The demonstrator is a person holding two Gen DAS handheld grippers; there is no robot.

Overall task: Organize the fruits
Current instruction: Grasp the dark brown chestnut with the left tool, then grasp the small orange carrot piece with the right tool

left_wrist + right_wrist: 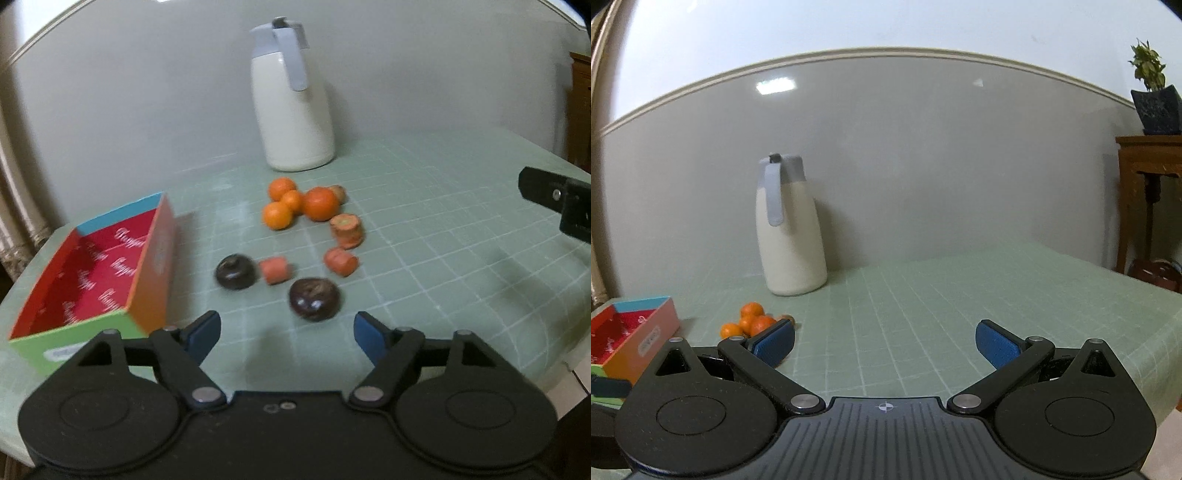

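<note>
Several small oranges [295, 203] lie clustered on the green gridded table [443, 240], with carrot chunks [345, 230] and two dark purple mangosteens [314, 298] nearer me. A colourful open box [96, 273] with a red lining stands at the left, empty. My left gripper [286, 338] is open and empty, just short of the nearer mangosteen. My right gripper [884, 343] is open and empty over bare table; the oranges [750, 323] and box [631, 336] lie to its left. The right gripper also shows at the left wrist view's right edge [561, 201].
A white thermos jug [291, 99] with a grey lid stands behind the fruit against the grey wall; it also shows in the right wrist view [790, 229]. A wooden stand [1148, 199] with a potted plant [1154, 99] is beyond the table's right edge.
</note>
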